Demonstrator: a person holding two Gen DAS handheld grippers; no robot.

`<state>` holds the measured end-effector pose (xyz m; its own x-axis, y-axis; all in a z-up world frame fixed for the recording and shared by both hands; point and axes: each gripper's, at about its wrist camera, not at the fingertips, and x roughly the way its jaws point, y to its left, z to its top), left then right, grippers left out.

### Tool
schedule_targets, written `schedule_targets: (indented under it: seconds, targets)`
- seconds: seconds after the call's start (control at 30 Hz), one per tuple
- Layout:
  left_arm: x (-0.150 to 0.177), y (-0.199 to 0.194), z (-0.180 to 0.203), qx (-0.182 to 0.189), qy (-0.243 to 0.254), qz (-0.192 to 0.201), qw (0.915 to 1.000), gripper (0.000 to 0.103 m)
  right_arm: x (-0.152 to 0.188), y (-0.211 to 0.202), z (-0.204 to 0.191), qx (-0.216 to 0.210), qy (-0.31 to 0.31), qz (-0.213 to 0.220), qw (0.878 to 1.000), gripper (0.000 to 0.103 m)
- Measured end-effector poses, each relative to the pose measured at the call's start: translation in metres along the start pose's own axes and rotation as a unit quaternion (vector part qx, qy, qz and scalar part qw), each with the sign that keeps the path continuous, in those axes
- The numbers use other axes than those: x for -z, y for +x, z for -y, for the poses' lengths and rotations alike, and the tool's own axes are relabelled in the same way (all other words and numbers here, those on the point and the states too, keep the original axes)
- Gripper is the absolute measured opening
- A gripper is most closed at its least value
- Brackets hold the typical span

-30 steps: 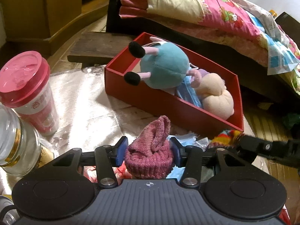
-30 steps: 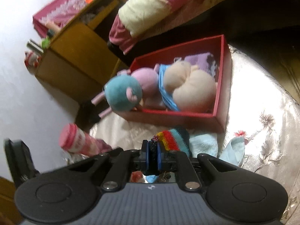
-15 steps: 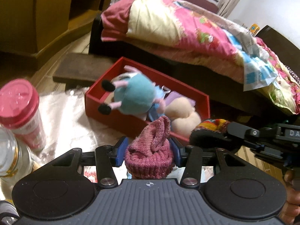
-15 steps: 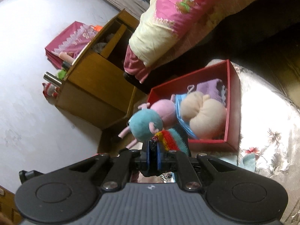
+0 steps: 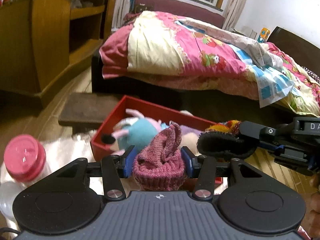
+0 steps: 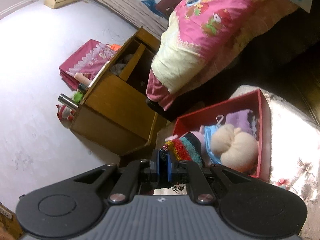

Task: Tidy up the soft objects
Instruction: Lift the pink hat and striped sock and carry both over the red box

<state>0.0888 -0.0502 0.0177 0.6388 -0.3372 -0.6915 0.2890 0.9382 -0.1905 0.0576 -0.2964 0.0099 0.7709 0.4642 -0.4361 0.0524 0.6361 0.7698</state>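
My left gripper is shut on a pink knitted hat and holds it in the air in front of the red box. My right gripper is shut on a rainbow-striped knitted hat; it also shows in the left wrist view, at the right, above the box's near side. The red box holds a teal plush toy, a cream plush, a blue cloth and a purple cloth.
The box stands on a table with a shiny silver cloth. A pink-lidded cup stands at the left. A bed with a pink quilt is behind the box, a wooden cabinet to the left.
Both grippers have risen from the table with their hats. The box and table now sit lower and farther in both views. The right gripper's hat has come up next to the left one.
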Motion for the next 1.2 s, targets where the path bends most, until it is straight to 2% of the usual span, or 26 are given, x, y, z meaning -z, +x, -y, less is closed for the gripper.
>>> schedule_targets:
  seconds: [0.27, 0.43, 0.63, 0.8, 1.0, 1.13, 1.17, 1.2]
  targets:
    - [-0.024, 0.016, 0.000, -0.014, 0.023, 0.020, 0.9994, 0.049, -0.021, 0.013, 0.006, 0.017, 0.002, 0.020, 1.000, 0.000]
    - [-0.038, 0.038, 0.000, -0.022, 0.034, 0.015, 0.9991, 0.049, -0.034, 0.023, 0.013, 0.034, 0.001, 0.024, 0.999, 0.000]
    - [-0.060, 0.077, -0.005, -0.037, 0.047, 0.001, 0.9982, 0.049, -0.049, 0.041, 0.022, 0.061, -0.009, 0.025, 0.998, 0.000]
    - [-0.078, 0.119, -0.008, -0.055, 0.067, -0.022, 0.9960, 0.049, -0.055, 0.069, 0.030, 0.083, -0.026, 0.007, 0.996, 0.000]
    - [-0.078, 0.159, -0.014, -0.079, 0.083, -0.046, 0.9923, 0.050, -0.057, 0.107, 0.039, 0.103, -0.049, -0.009, 0.993, 0.000]
    - [-0.075, 0.167, -0.015, -0.084, 0.089, -0.046, 0.9914, 0.053, -0.057, 0.124, 0.044, 0.112, -0.065, -0.011, 0.992, 0.000]
    - [-0.075, 0.167, -0.015, -0.085, 0.090, -0.045, 0.9913, 0.057, -0.056, 0.127, 0.045, 0.112, -0.067, -0.013, 0.991, 0.000]
    - [-0.074, 0.168, -0.015, -0.086, 0.091, -0.044, 0.9912, 0.067, -0.056, 0.130, 0.046, 0.111, -0.068, -0.019, 0.991, 0.000]
